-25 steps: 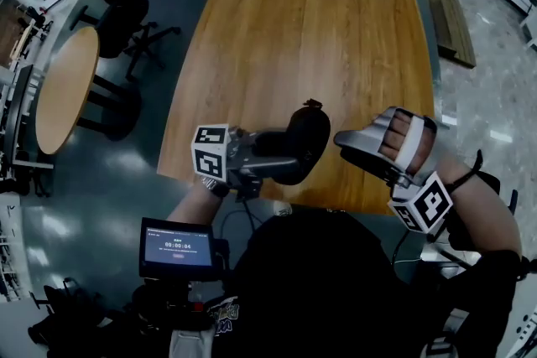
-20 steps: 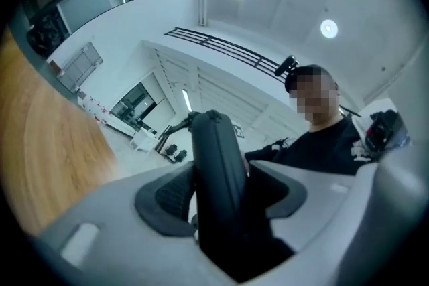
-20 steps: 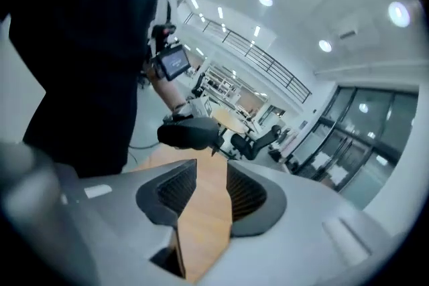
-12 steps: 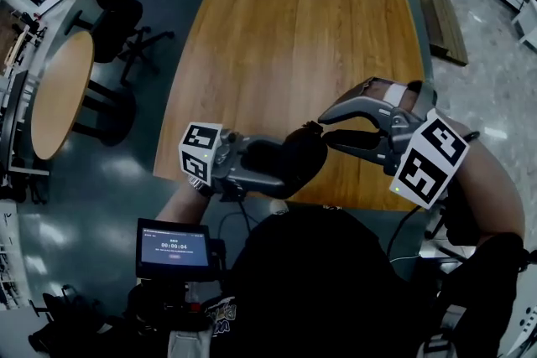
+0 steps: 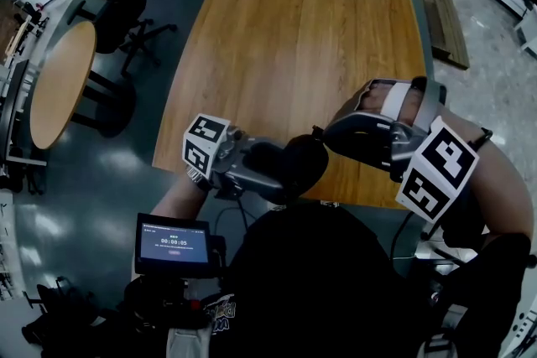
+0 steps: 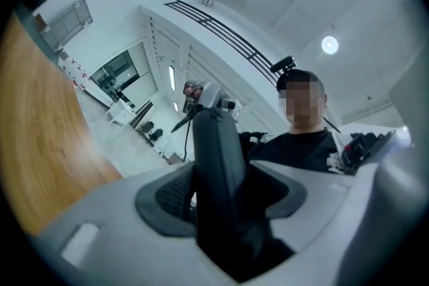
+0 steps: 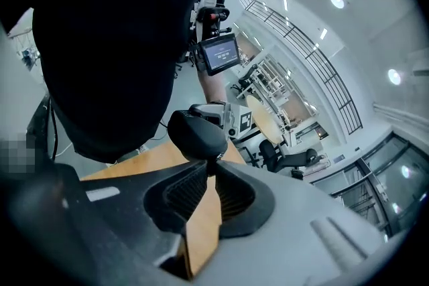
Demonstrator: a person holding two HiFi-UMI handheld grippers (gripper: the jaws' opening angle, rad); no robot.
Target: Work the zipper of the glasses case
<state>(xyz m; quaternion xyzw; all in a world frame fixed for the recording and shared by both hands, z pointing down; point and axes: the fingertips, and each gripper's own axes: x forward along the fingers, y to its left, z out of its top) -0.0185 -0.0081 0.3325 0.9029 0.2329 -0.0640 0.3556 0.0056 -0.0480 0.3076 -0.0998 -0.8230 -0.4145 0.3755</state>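
Over table (image 5: 294, 38), glasses case (image 5: 304, 168) in left gripper (image 6: 224, 194)

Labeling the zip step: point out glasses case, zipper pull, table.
glasses case (image 5: 302, 168): head view, middle of its shell.
zipper pull (image 5: 317, 131): head view, tab at the case's tip.
table (image 5: 302, 38): head view, bare wood top.

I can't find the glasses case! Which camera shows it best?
The left gripper view: the glasses case stands big and edge-on between the jaws. The head view shows it small and dark; the right gripper view shows only its rounded end.
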